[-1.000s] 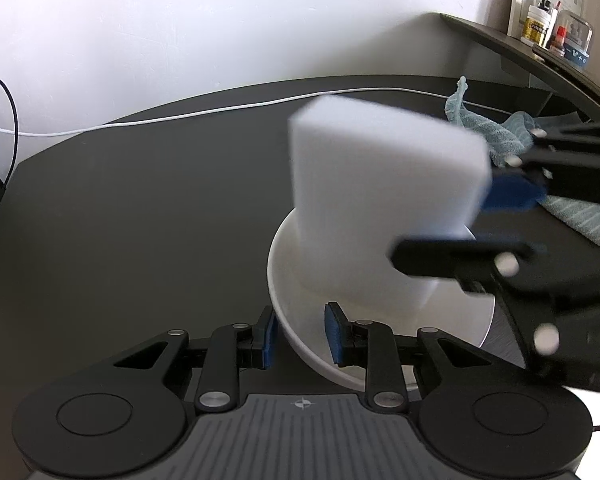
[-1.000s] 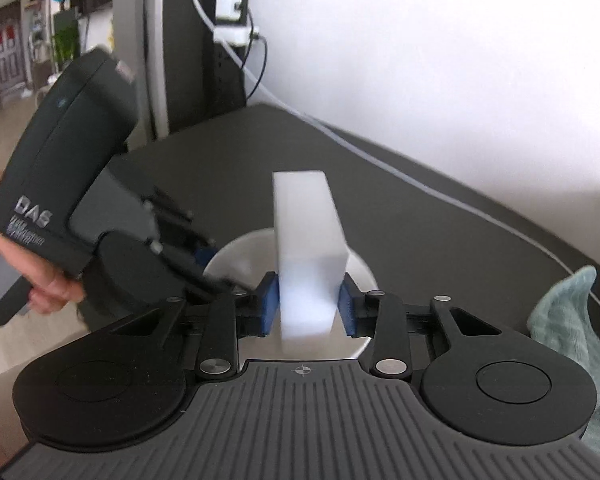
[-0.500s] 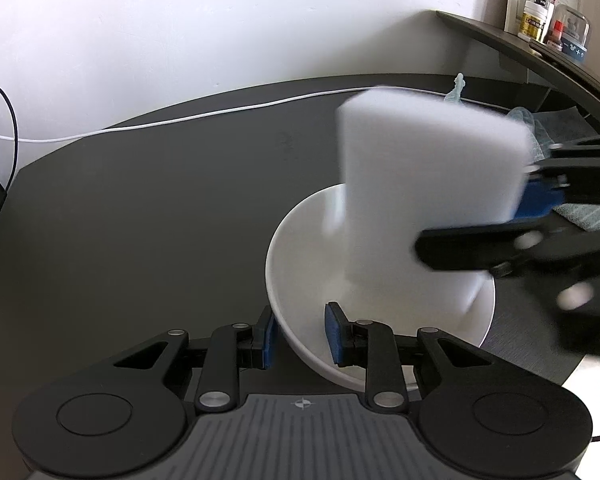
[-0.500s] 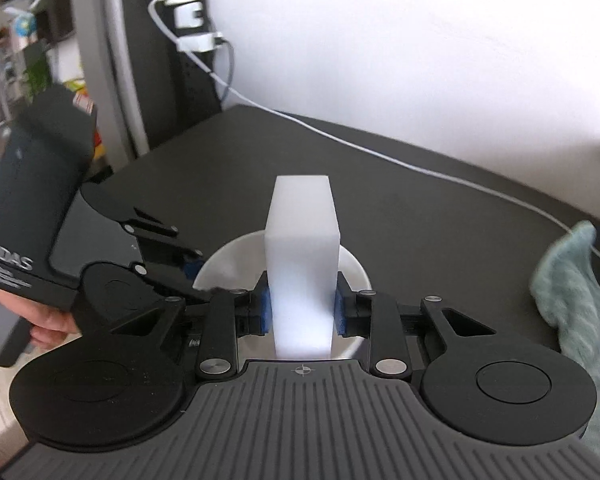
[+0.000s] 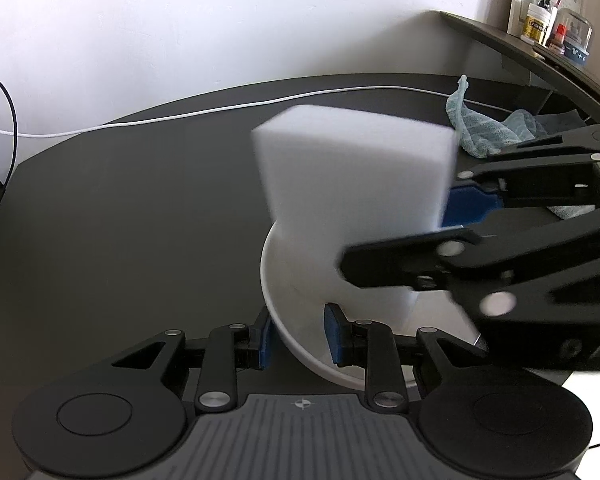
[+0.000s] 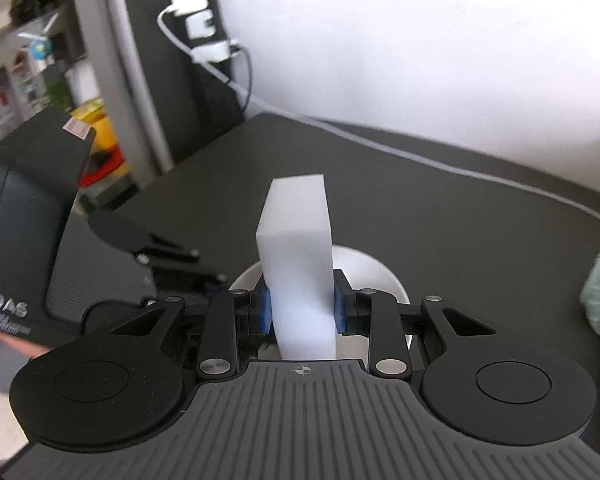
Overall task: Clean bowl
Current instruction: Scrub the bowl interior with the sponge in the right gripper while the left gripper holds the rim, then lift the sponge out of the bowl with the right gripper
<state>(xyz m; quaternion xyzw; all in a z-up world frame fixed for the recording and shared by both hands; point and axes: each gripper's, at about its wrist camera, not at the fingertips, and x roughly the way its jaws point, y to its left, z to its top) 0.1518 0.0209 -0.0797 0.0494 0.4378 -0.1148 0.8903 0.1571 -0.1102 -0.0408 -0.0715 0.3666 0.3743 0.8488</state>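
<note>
While the left gripper (image 5: pixel 296 336) pinches the bowl (image 5: pixel 300 344) rim, the right gripper (image 6: pixel 302 312) squeezes the sponge (image 6: pixel 296 256) inside it. Wiping looks underway, and I judge most scrubbing remains.

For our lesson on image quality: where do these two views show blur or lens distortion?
Left wrist view: the white rectangular foam sponge and the right gripper are motion-smeared, and the black table's far edge bows. Right wrist view: the sponge is sharp, while the room at upper left is soft.
</note>
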